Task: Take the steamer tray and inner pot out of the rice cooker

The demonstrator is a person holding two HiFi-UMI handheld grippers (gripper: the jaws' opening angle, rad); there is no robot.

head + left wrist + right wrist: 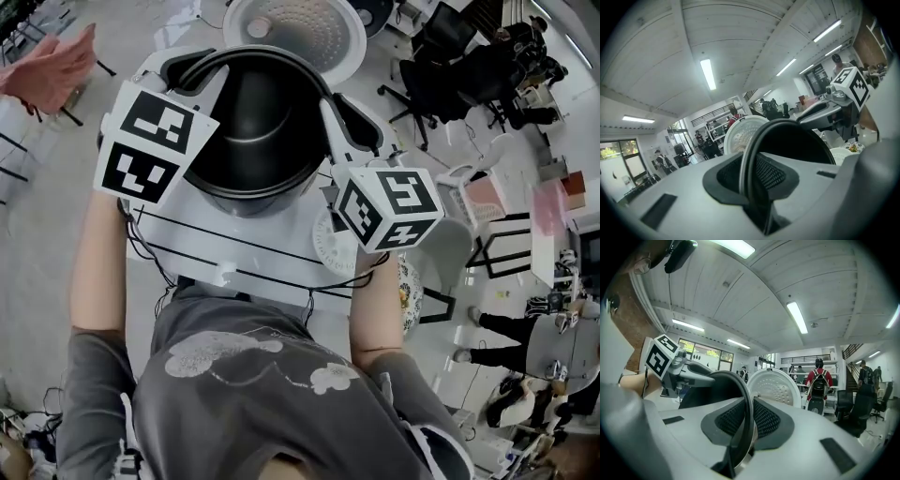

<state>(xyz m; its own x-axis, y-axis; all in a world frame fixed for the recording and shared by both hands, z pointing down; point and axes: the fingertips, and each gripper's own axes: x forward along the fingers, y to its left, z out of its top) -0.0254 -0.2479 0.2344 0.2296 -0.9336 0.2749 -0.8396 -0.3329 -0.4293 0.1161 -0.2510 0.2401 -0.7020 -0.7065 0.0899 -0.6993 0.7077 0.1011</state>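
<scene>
Grey shirt point(253, 375) with pale flowers is the nearest thing, and two bare arms reach out from it over the white counter point(281, 239). Each hand carries a gripper. The left gripper point(752, 173) has its jaws squeezed thin on the left side of the rim of the black inner pot point(258, 122). The right gripper point(743, 420) has its jaws squeezed the same way on the right side of the rim. I think they pinch opposite sides so the pot hangs flat and does not tip or slip. The pot is up in the air between the two grippers, right in front of the person. The body of the cooker must be under it, but the pot hides it, so I cannot tell if the pot is fully clear. Inside, the pot is dark and looks empty. On the counter, under the right gripper, lies a round white thing point(325, 248) with small dots round its edge. It may be the steamer tray, but I cannot be sure. Just beside it is a plate point(410, 295) with a pattern. Behind the pot the lid point(295, 28) of the cooker stands wide open, and its round inner face is full of little holes. Open like that, it leaves room for the pot to come straight up. Far off there are black chairs point(441, 75) and some people.
</scene>
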